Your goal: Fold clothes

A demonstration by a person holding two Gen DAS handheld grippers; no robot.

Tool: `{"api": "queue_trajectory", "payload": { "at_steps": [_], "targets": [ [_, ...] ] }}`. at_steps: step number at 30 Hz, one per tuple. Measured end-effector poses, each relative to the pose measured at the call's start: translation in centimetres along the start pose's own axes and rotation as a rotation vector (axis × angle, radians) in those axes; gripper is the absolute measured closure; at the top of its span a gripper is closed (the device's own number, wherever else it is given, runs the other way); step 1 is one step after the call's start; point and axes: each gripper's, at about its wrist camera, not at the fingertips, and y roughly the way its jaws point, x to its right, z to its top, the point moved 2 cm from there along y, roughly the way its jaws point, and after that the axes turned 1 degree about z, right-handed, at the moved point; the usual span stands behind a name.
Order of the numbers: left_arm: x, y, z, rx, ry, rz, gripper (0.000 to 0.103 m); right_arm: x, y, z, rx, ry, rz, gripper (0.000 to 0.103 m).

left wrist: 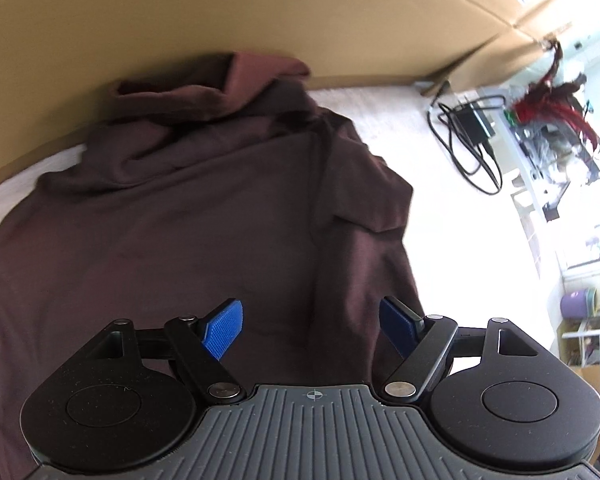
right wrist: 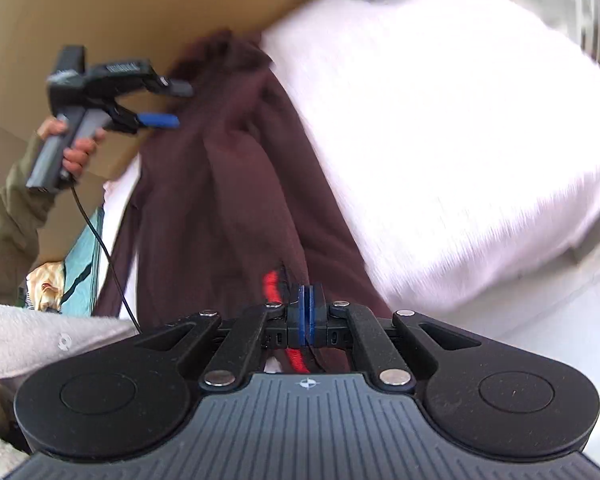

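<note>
A white fluffy bed cover (left wrist: 396, 128) formed the work surface, backed by a tall tan cardboard panel (left wrist: 220, 12), with a cluttered shelf and floor area off to one side. A black power adapter with looped cable (left wrist: 470, 128) lay on the white cover, well apart from the dark maroon hooded sweatshirt (left wrist: 172, 220), which was spread across the cover with its hood bunched against the cardboard. A hand (right wrist: 78, 152) in an olive sleeve gripped the handle of the left gripper (left wrist: 312, 326), whose blue-padded fingers stood wide apart above the sweatshirt, with no cloth pinched between them. The right gripper (right wrist: 305, 312) had its blue pads pressed together, clamped on the sweatshirt's near edge beside a red and black drawcord (right wrist: 272, 284)
</note>
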Motion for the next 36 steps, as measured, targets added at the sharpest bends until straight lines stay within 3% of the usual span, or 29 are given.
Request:
{"api": "queue_trajectory", "payload": {
  "at_steps": [6,8,9,10,13,16,22,26,28,32,36],
  "targets": [
    [1.1,0.2,-1.1,-0.009,0.0,-0.018,0.017,-0.1,2.1,0.0,-0.092,-0.048,-0.051,0.097],
    [1.1,-0.1,-1.7,-0.006,-0.003,-0.022,0.017,-0.3,2.3,0.5,-0.128,-0.073,-0.074,0.087],
    [1.0,-0.4,-2.1,-0.001,-0.007,-0.025,0.017,-0.6,2.1,0.8,-0.124,-0.093,-0.096,0.067],
    [0.9,-0.6,-2.5,0.003,-0.014,-0.032,0.016,-0.9,1.4,1.2,-0.096,-0.117,-0.107,0.056],
    [0.5,-1.0,-3.6,0.01,-0.038,-0.048,0.015,-2.3,-0.9,2.9,0.004,-0.182,-0.099,0.056],
    [0.1,-0.8,-4.4,0.004,-0.064,-0.061,0.015,-6.0,-0.1,4.0,0.053,-0.287,-0.074,0.056],
    [-0.4,-0.5,-6.1,-0.01,-0.096,-0.077,0.015,-11.9,5.9,2.5,0.032,-0.595,-0.244,0.059],
    [-0.5,-0.4,-7.6,-0.017,-0.099,-0.096,0.015,-12.3,7.7,0.5,0.001,-0.706,-0.339,0.065],
    [-0.4,-0.2,-8.2,-0.019,-0.093,-0.095,0.015,-11.9,8.4,0.5,-0.03,-0.704,-0.364,0.098],
    [-0.5,0.2,-8.9,-0.018,-0.073,-0.076,0.015,-11.3,6.8,1.2,-0.034,-0.605,-0.292,0.101],
    [-0.9,0.5,-9.2,-0.022,-0.079,-0.087,0.015,-9.1,2.9,3.0,-0.005,-0.366,-0.067,0.101]
  ]
}}
